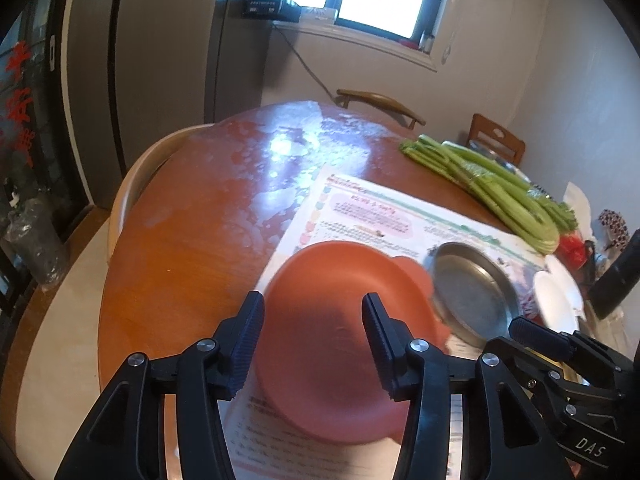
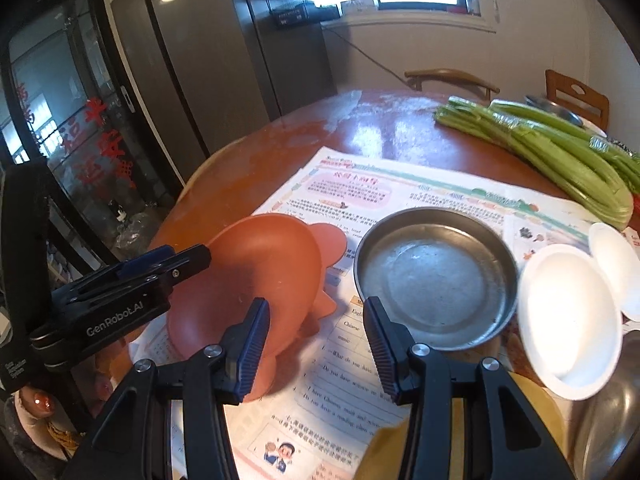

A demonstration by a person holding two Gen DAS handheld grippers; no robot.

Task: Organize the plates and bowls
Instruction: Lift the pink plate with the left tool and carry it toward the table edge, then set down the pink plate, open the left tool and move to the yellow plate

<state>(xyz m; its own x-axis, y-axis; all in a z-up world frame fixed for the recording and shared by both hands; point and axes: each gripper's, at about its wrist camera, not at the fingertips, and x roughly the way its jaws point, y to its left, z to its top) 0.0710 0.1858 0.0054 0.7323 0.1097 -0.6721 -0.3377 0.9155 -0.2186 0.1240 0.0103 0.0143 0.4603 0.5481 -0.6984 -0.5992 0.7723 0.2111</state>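
A: Kitchen corner, round wooden surface [image 1: 180,240] carrying a printed paper sheet [image 2: 360,184] with all the dishes lying on it. Nothing is sitting stacked as far as I'm seeing.

B: Progress?

A: Reading it as early. Orange plate [image 1: 328,344] is lying on the sheet at its left side, alone. Steel bowl [image 2: 436,276] is resting just beside it, to its right. White bowl [image 2: 568,320] is tilting at the steel bowl's right edge, and a second white dish [image 2: 616,268] is sitting behind that one, touching or overlapping; can't separate them. Grouping is still outstanding for all of them.

B: Plate details?

A: Shallow, matte, terracotta-orange, with lobed tabs sticking out around the rim on the far and right side. Looking empty and clean. Probably plastic or silicone, so likely light.

B: Jaws?

A: Left gripper [image 1: 312,344] is hovering over the plate, jaws partly apart, pads not pressing on anything. Right gripper [image 2: 316,344] is hanging between the orange plate and the steel bowl, jaws partly apart too, gripping nothing.

B: Surroundings?

A: Celery bunch [image 2: 560,152] is lying at the far right of the surface, chairs [image 1: 380,104] are standing behind, window above.
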